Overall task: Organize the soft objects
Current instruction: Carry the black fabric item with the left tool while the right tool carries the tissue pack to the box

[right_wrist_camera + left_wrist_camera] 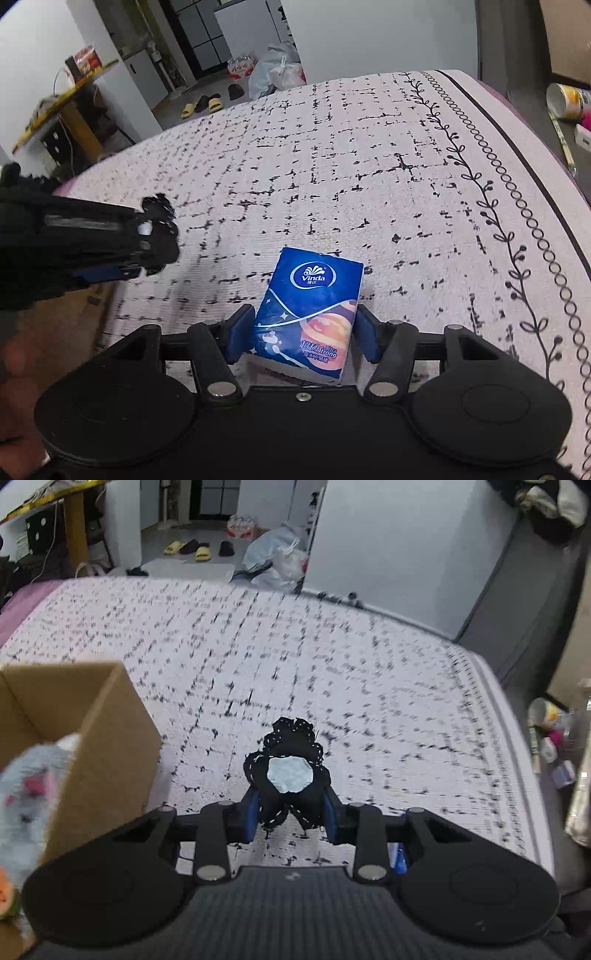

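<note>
Between our left gripper's (291,812) closed blue pads hangs a black stitched fabric pouch (290,775), near the open cardboard box (107,738). Our right gripper (303,332) brackets a blue Vinda tissue pack (310,310) on the patterned bedspread (369,166); whether it grips, we cannot tell. Such shallow bites could slip mid-carry.

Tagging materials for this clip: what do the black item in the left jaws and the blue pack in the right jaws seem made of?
Black item: soft, matte knitted or crocheted yarn, judging by its looped, white-flecked edges; the pale centre patch is unclear. Blue pack: glossy printed plastic film around what is probably tissue, with sheen and a squashy outline.
</note>
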`<state>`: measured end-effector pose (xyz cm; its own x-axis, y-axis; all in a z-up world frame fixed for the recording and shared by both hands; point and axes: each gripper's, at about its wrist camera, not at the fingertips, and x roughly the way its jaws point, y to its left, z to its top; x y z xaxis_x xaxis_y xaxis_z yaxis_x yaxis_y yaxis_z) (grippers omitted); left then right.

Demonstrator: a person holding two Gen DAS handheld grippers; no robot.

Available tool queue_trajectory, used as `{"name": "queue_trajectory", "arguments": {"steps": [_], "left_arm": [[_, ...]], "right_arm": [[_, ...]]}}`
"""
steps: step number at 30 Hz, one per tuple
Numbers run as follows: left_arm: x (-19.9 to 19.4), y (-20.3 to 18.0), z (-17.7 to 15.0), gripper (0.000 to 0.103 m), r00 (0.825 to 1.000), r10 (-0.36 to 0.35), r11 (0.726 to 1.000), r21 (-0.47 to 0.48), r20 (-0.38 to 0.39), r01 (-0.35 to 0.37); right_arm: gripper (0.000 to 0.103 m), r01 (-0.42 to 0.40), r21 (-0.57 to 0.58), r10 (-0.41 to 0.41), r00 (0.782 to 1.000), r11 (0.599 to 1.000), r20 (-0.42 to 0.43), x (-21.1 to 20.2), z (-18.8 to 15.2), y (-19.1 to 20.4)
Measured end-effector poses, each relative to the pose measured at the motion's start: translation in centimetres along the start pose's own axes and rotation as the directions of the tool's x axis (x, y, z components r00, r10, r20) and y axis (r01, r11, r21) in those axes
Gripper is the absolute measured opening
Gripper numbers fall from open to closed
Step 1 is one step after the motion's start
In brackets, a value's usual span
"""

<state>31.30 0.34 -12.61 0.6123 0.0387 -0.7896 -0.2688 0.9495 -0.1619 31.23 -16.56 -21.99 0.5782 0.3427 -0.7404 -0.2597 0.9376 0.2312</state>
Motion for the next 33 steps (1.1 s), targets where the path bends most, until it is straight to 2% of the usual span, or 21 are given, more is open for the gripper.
{"name": "queue_trajectory", "arguments": {"steps": [8, 11, 15, 24, 33], "left_arm": [[-5.9, 1.6, 0.6, 0.033, 0.996, -0.059, 0.998, -0.016, 0.067, 0.06], [-7.5, 2.4, 1.0, 0.033, 0.993, -0.075, 0.997, -0.023, 0.09, 0.077], [-9.4, 3.4, 1.3, 0.033, 0.989, -0.091, 0.995, -0.037, 0.113, 0.096], [-11.9, 5.6, 1.9, 0.033, 0.981, -0.117, 0.989, -0.067, 0.152, 0.129], [-13.2, 9.8, 3.2, 0.033, 0.98, -0.1, 0.987, -0.107, 0.174, 0.119]], "right_arm": [[0.057, 0.002, -0.003, -0.001, 0.999, 1.0, 0.051, -2.7, -0.4, 0.9], [0.057, -0.044, 0.039, 0.042, 0.998, 0.998, 0.038, -3.8, 0.0, 1.4], [0.057, -0.084, 0.033, 0.082, 0.995, 0.996, 0.053, -5.6, 0.7, 2.9], [0.057, -0.097, -0.012, 0.098, 0.991, 0.995, 0.097, -8.5, 2.5, 5.2], [0.057, -0.106, -0.076, 0.116, 0.985, 0.991, 0.128, -9.8, 4.2, 8.9]]}}
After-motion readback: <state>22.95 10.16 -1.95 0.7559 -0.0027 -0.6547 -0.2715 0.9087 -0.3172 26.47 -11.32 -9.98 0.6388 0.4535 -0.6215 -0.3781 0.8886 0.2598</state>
